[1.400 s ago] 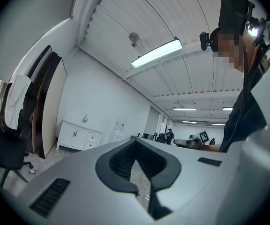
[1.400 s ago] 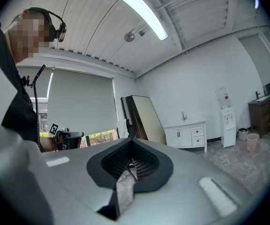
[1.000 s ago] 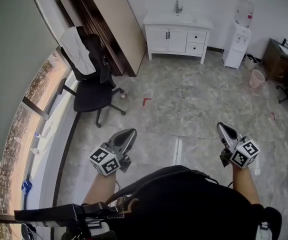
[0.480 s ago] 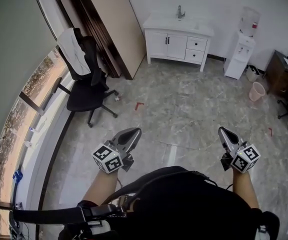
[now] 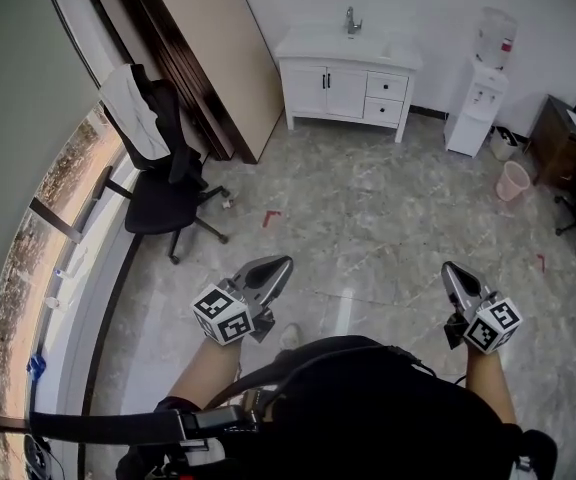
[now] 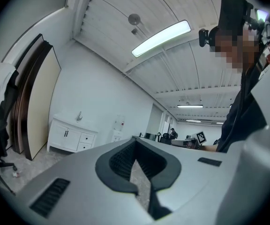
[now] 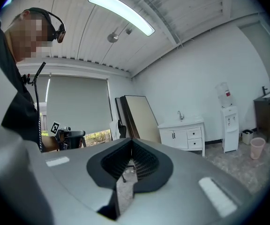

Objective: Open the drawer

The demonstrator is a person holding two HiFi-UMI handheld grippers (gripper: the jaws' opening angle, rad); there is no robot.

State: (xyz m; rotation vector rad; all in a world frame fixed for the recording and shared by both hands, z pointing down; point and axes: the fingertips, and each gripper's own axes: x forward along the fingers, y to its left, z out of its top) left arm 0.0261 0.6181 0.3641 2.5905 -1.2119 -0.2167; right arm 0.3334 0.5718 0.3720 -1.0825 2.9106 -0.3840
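target: far white wooden vanity drawer (image 5: 396,88) | handling: probably light, rigid, sliding | hold: small dark knob (image 5: 387,86) | left gripper (image 5: 280,265), right gripper (image 5: 451,271): jaws closed, empty

Your dark-clothed torso (image 5: 368,408) hides the grey marble floor (image 5: 388,218) beneath you. The brown wooden desk (image 5: 566,133) runs off the right edge. The white sink cabinet (image 5: 318,83) has two small drawers (image 5: 387,86), too small to show handle shape.

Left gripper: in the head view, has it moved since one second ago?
Yes. The left gripper has come forward: its tip is now nearer the red mark on the floor, towards the white cabinet.
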